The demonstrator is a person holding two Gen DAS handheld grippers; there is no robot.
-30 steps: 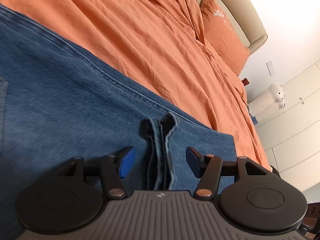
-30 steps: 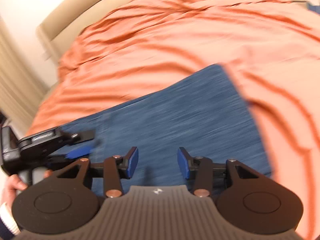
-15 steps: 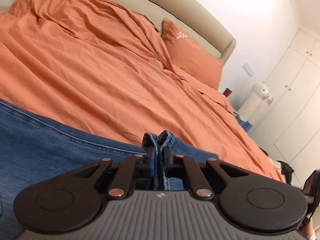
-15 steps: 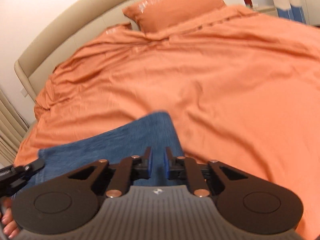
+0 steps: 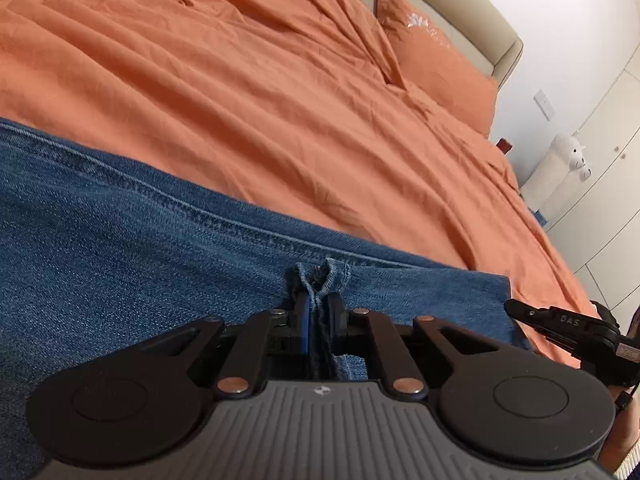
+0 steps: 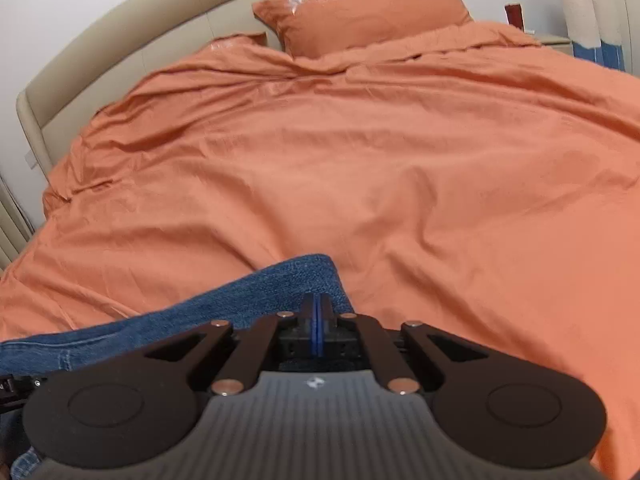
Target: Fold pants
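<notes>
The blue denim pants are spread on the rumpled orange bedsheet. A bunched fold of denim is clamped between the closed left gripper – the right gripper is fully closed, nothing seen between its pads, just above the pants' corner.

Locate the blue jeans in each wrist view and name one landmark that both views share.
Left wrist: blue jeans fill the lower left, a bunched fold pinched in the left gripper.
Right wrist: jeans lie lower left of centre, beside the right gripper.
Shared landmark: orange pillow against the headboard.
</notes>
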